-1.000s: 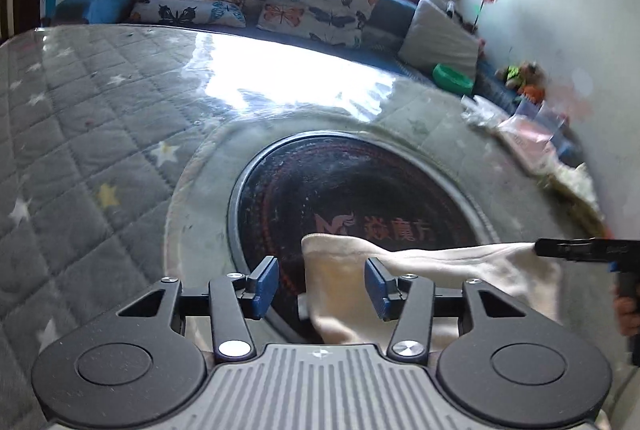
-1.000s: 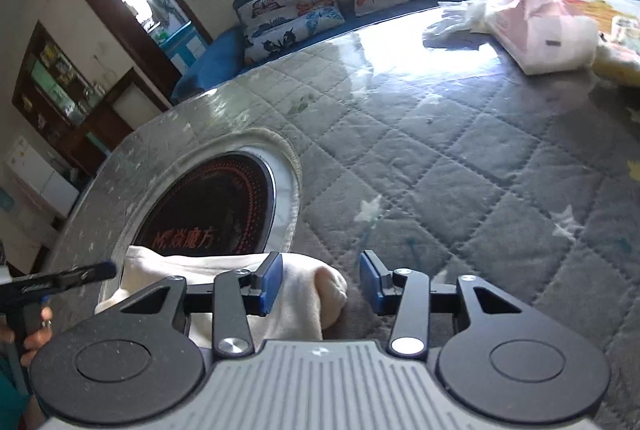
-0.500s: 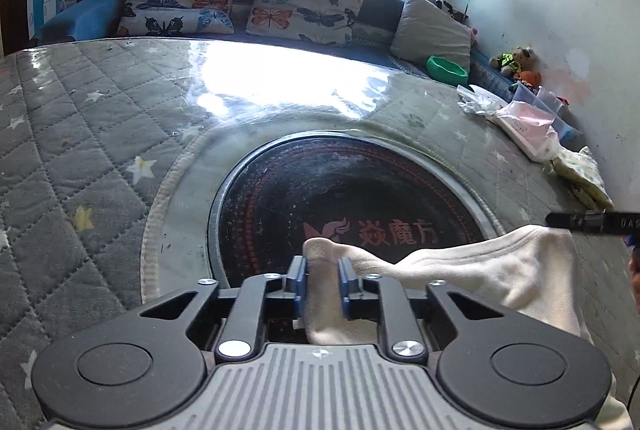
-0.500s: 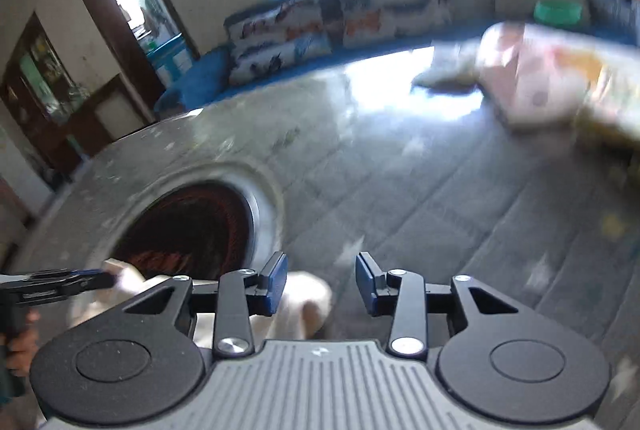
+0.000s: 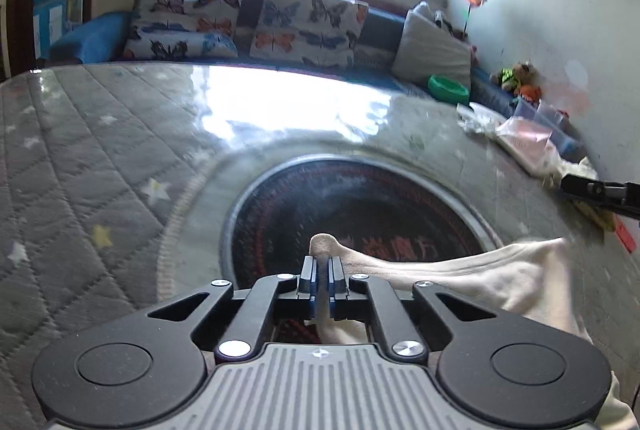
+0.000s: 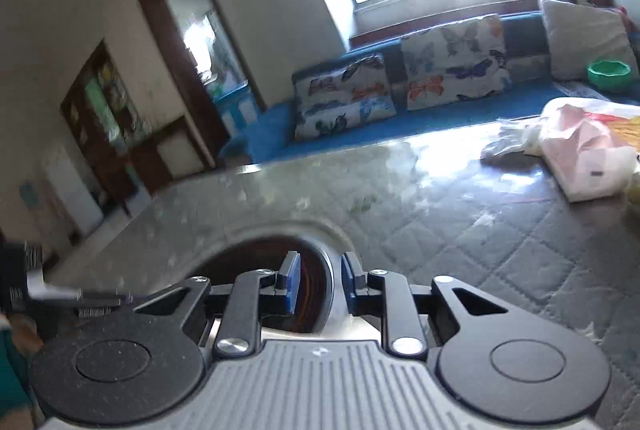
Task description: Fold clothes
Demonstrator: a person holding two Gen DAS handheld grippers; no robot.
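A cream cloth (image 5: 500,278) lies over the near right of the dark round hotplate (image 5: 360,198) set in the table. My left gripper (image 5: 322,270) is shut on one corner of it, and a tip of fabric pokes up past the pads. From there the cloth stretches off to the right, slightly raised. My right gripper (image 6: 320,270) hovers above the hotplate rim (image 6: 330,270); its jaws are opening and nothing is between them. The cloth does not show in the right wrist view. A black part of the right gripper (image 5: 600,188) shows at the right edge of the left wrist view.
The table (image 5: 100,158) has a grey quilted star cover under a glossy top. Plastic bags and pink folded items (image 6: 580,158) sit at its far right side. Behind it runs a blue sofa with butterfly cushions (image 5: 308,26) and a green bowl (image 5: 448,88).
My left jaws closed on the cloth's corner and pulled it up a little. My right jaws widened and let the cloth go, then rose and tilted up, so the cloth left that view.
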